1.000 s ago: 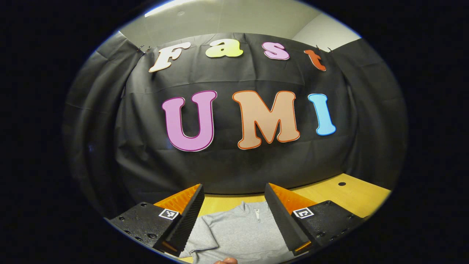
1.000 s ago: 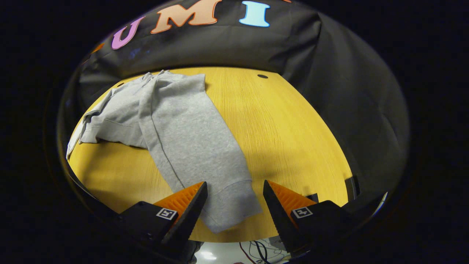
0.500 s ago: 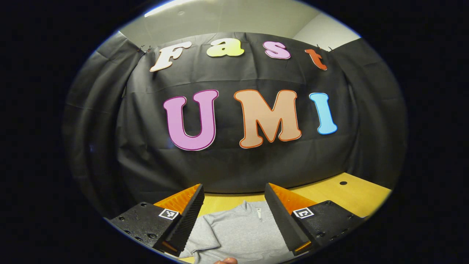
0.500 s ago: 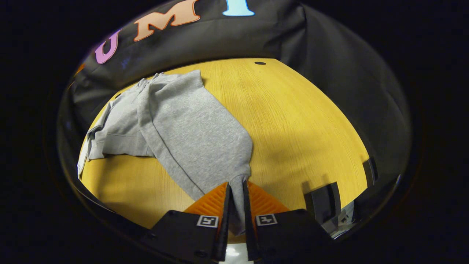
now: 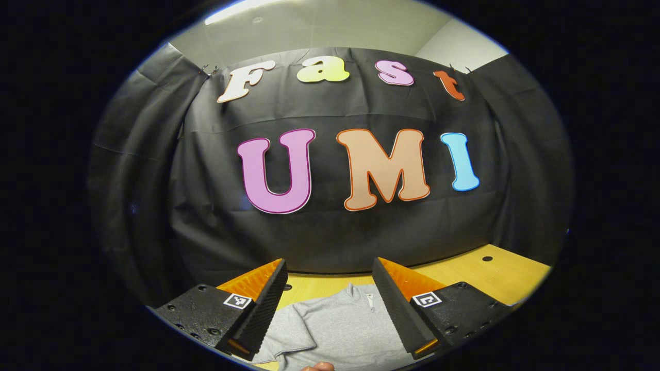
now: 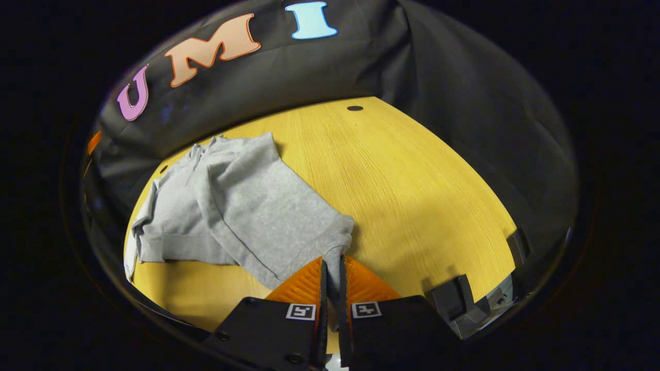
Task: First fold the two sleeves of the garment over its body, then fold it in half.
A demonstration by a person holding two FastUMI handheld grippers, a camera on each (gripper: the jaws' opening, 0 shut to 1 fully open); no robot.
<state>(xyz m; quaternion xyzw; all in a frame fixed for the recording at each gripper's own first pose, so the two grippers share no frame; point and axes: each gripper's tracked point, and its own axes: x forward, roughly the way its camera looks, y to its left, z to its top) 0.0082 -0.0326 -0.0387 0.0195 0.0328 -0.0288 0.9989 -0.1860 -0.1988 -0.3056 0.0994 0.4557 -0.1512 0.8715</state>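
1. The grey garment [image 6: 242, 206] lies on the yellow table [image 6: 412, 196], collar toward the booth wall.
2. The right tongs [image 6: 330, 268] are clenched on the cuff of a sleeve [image 6: 289, 226].
3. The left tongs [image 5: 330, 288] hang released above the collar.
4. Step in hand: the first sleeve fold. Next, carry the cuff across the body and let go.

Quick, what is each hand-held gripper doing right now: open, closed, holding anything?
Left hand-held gripper: open, holding nothing, above the grey sweatshirt.
Right hand-held gripper: closed on the sweatshirt's sleeve cuff.
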